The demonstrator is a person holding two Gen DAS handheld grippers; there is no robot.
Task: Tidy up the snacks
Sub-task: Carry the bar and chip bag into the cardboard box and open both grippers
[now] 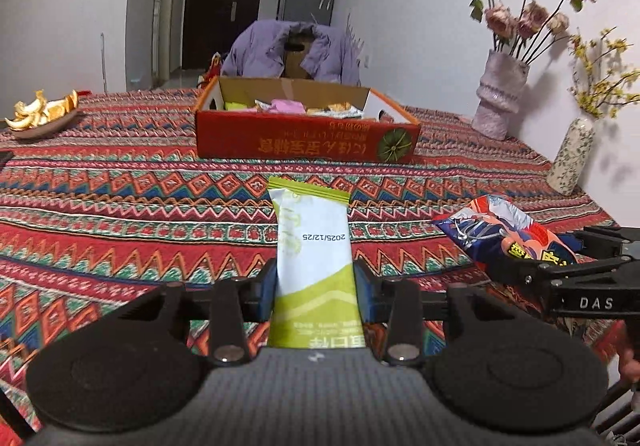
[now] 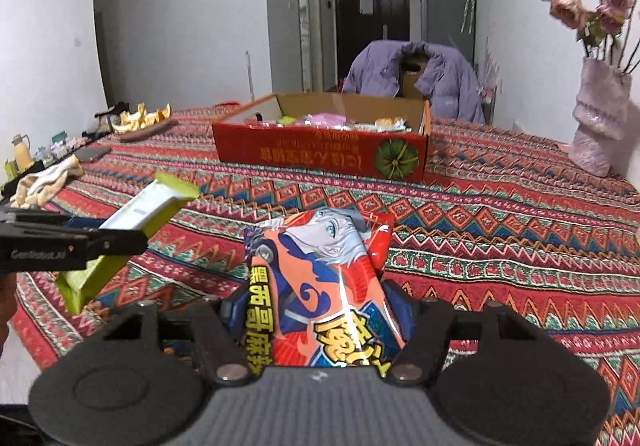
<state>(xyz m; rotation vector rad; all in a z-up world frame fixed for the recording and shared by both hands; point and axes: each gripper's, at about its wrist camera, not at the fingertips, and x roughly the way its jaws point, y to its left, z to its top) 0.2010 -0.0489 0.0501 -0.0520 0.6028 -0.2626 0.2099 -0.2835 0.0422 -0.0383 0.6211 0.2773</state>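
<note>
My left gripper [image 1: 314, 292] is shut on a green and white snack packet [image 1: 312, 246], which sticks out forward above the patterned tablecloth. My right gripper [image 2: 316, 310] is shut on a red and blue snack bag [image 2: 324, 282] with cartoon art. Each held snack also shows in the other view: the red and blue bag [image 1: 504, 232] at the right, the green packet [image 2: 136, 221] at the left. Ahead on the table stands an open red cardboard box [image 1: 308, 139] with several wrapped snacks inside; in the right wrist view the box [image 2: 320, 153] is also straight ahead.
A plate of orange peels [image 1: 42, 113] sits at the far left. Two vases with flowers [image 1: 500, 97] [image 1: 572, 155] stand along the right wall. A purple jacket [image 1: 292, 51] hangs over a chair behind the box. A cloth and small items [image 2: 44, 177] lie at the table's left edge.
</note>
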